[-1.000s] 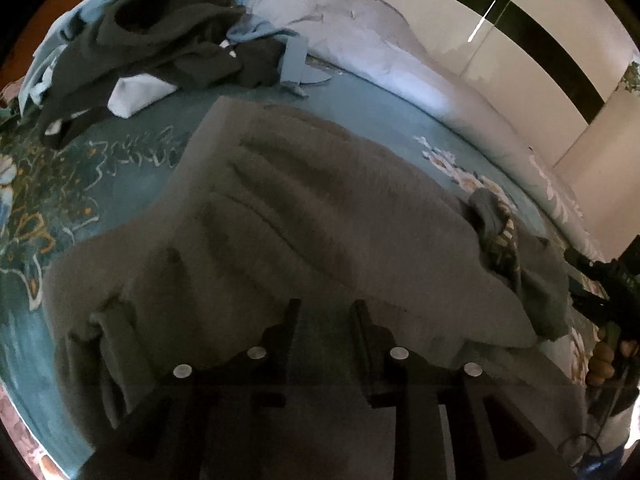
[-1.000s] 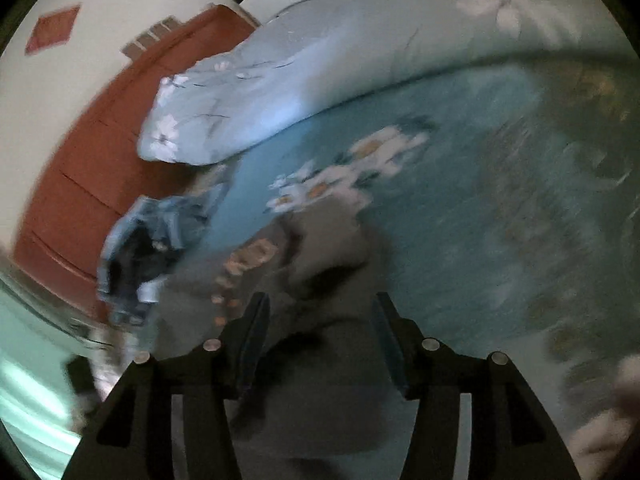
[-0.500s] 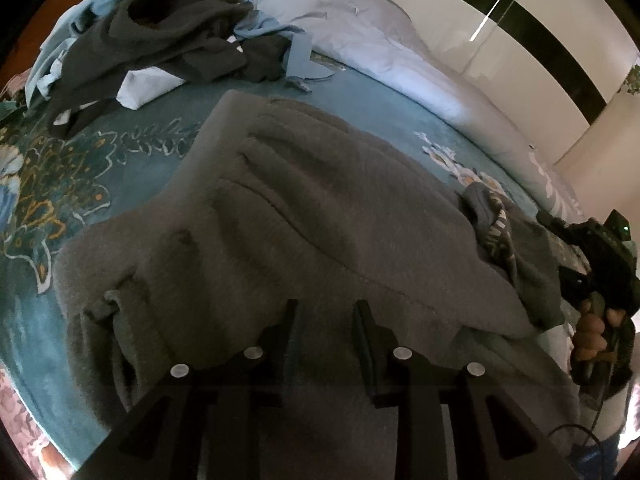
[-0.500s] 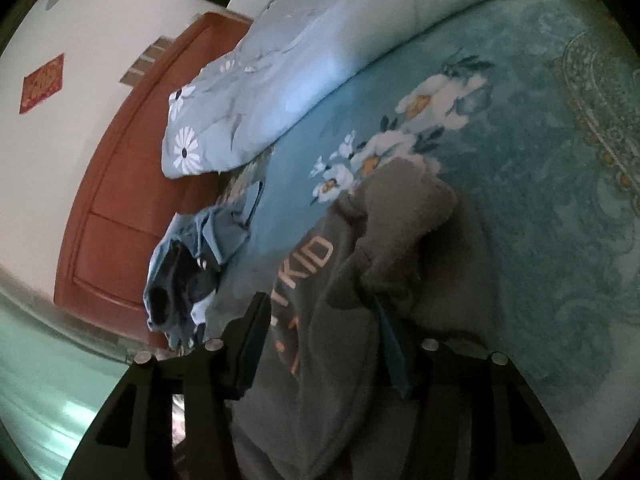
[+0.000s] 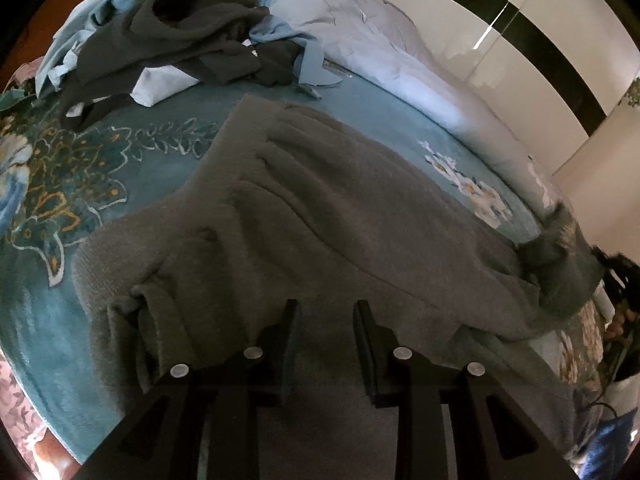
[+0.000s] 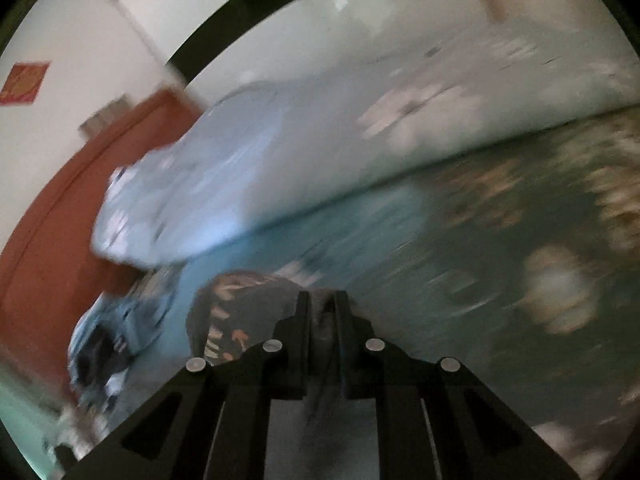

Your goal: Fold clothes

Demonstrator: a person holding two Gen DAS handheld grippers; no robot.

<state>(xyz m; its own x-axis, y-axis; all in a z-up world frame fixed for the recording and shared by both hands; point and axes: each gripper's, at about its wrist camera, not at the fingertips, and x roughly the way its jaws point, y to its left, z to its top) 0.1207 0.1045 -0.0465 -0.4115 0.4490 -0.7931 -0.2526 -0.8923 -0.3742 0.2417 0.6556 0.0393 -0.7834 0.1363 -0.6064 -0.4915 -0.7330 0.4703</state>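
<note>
Right wrist view is showing the right gripper (image 6: 322, 300) pinching the soft, floppy grey sweatshirt (image 5: 320, 220) at its right edge, while the left gripper (image 5: 325, 308) is hovering open over its near hem, likely the next hold.

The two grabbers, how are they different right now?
The left gripper has its fingers spread apart with nothing between them; the right gripper is pinched shut on the gray sweatshirt. The left view is sharp; the right view is blurred. Both grippers are black, over the blue bedspread.
</note>
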